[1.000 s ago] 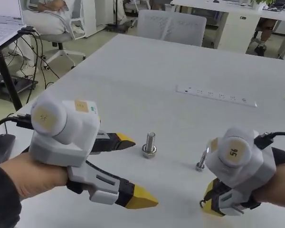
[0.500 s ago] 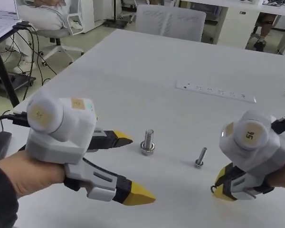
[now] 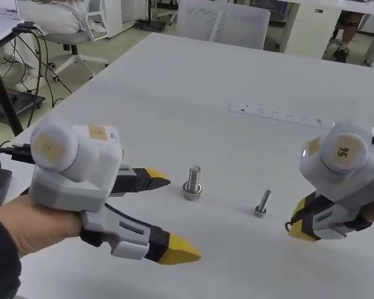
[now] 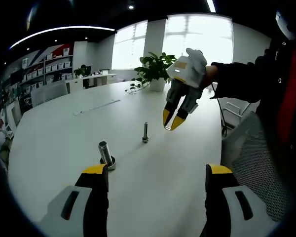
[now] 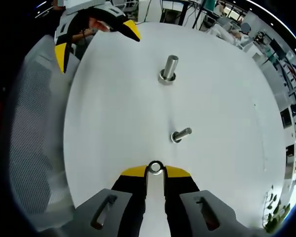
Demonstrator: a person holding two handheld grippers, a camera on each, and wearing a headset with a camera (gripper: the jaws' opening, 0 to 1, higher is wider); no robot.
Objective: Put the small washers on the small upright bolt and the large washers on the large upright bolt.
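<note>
The large bolt (image 3: pixel 193 182) stands upright on the white table (image 3: pixel 174 93), with the small upright bolt (image 3: pixel 262 204) to its right. My left gripper (image 3: pixel 171 215) hovers open to the left of the large bolt, nothing between its jaws. My right gripper (image 3: pixel 296 230) is held to the right of the small bolt, shut on a small metal washer (image 3: pixel 290 225). In the right gripper view the washer (image 5: pixel 155 168) sits pinched at the tips of the right gripper (image 5: pixel 155 171), with the small bolt (image 5: pixel 180 135) just ahead and the large bolt (image 5: pixel 168 68) farther on. In the left gripper view the large bolt (image 4: pixel 106 154) stands close to the left jaw.
A white power strip (image 3: pixel 280 116) lies across the table behind the bolts. A grey chair (image 3: pixel 221 25) stands at the far edge. Cables and a desk (image 3: pixel 12 68) are off the left side. A potted plant (image 4: pixel 155 74) sits at the table's far end.
My right gripper has moved to the right and away from the small bolt, still holding the washer. The left gripper has stayed put; the head camera shifted slightly.
</note>
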